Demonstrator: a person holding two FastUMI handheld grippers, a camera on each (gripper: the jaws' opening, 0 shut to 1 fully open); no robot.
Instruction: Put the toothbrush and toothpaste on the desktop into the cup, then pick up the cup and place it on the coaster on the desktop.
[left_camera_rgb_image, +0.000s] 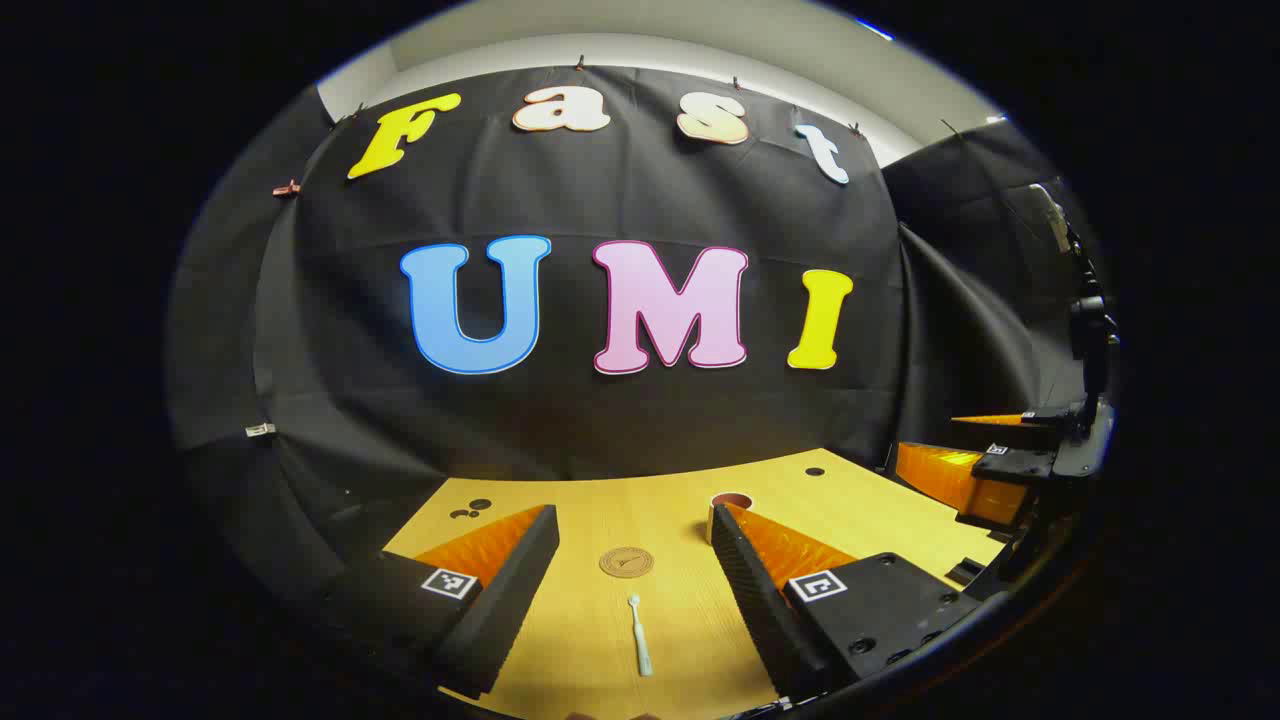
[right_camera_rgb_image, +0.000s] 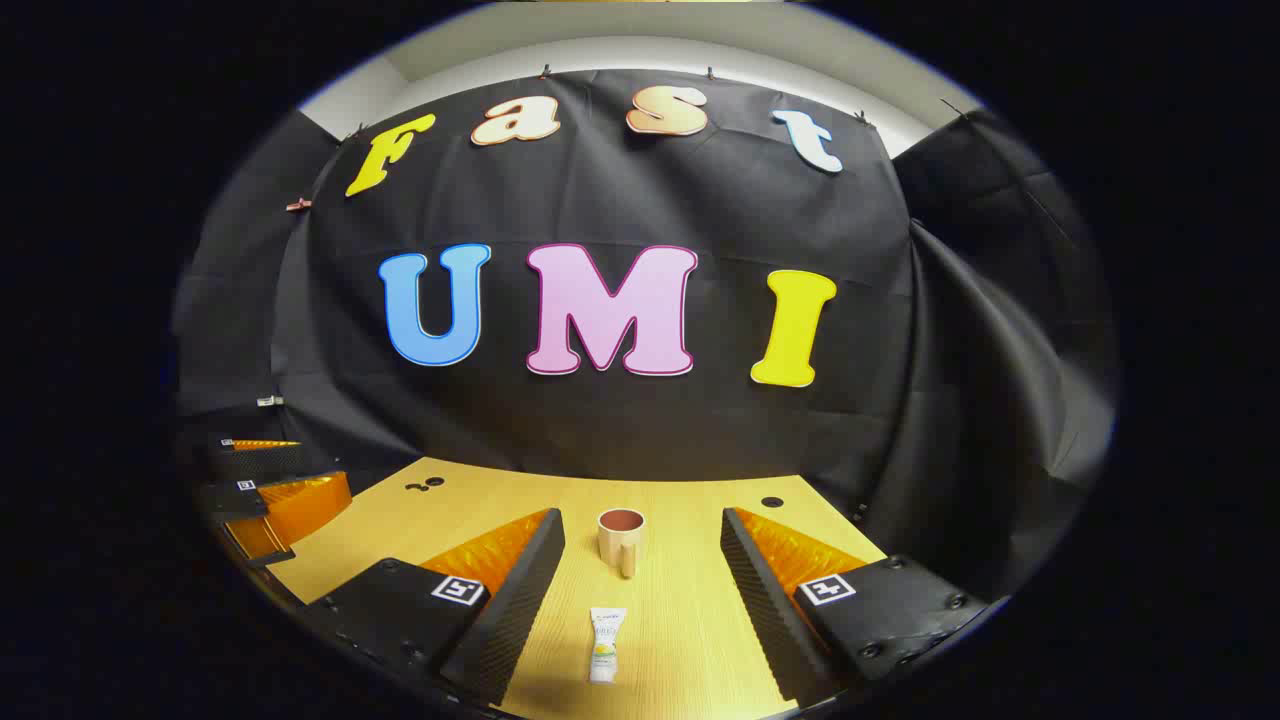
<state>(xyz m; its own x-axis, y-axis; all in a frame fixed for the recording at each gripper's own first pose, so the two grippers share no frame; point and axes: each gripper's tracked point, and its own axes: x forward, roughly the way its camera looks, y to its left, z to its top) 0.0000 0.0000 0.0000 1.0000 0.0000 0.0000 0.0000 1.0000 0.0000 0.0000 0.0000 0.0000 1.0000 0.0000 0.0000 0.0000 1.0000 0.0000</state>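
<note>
Both tools hover spread wide over the worktop (right_camera_rgb_image: 690, 620), gripping nothing. Between the left tool's (left_camera_rgb_image: 635, 545) fingers lie the toothbrush (left_camera_rgb_image: 640, 635) and, just beyond it, the round coaster (left_camera_rgb_image: 626, 562). Between the right tool's (right_camera_rgb_image: 640, 550) fingers the toothpaste (right_camera_rgb_image: 606, 644) lies flat, with the cup (right_camera_rgb_image: 620, 538) upright farther back.

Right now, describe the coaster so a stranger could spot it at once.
Start at the yellow wooden desktop below the black cloth wall. In the left gripper view, look between the left hand-held gripper's open fingers: the coaster lies flat just beyond the white toothbrush. It is the only round, brown disc, left of the upright cup.
</note>
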